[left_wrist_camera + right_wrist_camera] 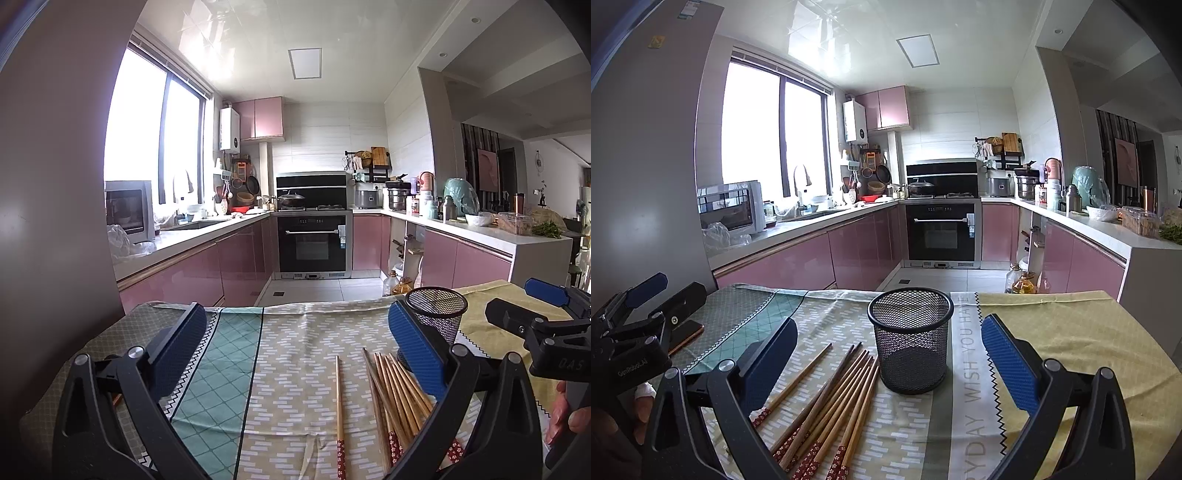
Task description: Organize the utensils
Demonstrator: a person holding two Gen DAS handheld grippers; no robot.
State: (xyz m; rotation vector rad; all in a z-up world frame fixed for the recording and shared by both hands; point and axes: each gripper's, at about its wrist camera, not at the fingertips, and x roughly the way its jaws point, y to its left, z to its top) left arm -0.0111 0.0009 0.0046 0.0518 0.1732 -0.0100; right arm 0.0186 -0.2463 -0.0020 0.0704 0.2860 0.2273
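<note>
Chopsticks [827,402] lie loose on the table [1082,332] just left of the empty mesh holder [911,339], both grippers [295,343] [888,354] hover with fingers apart and empty, so picking up comes next, needing a pinch on one chopstick.

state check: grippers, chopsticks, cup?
left gripper: open, holding nothing
right gripper: open, holding nothing
mesh cup: upright, empty
chopsticks: loose on the tablecloth beside the cup, one apart
oven door: closed
</note>
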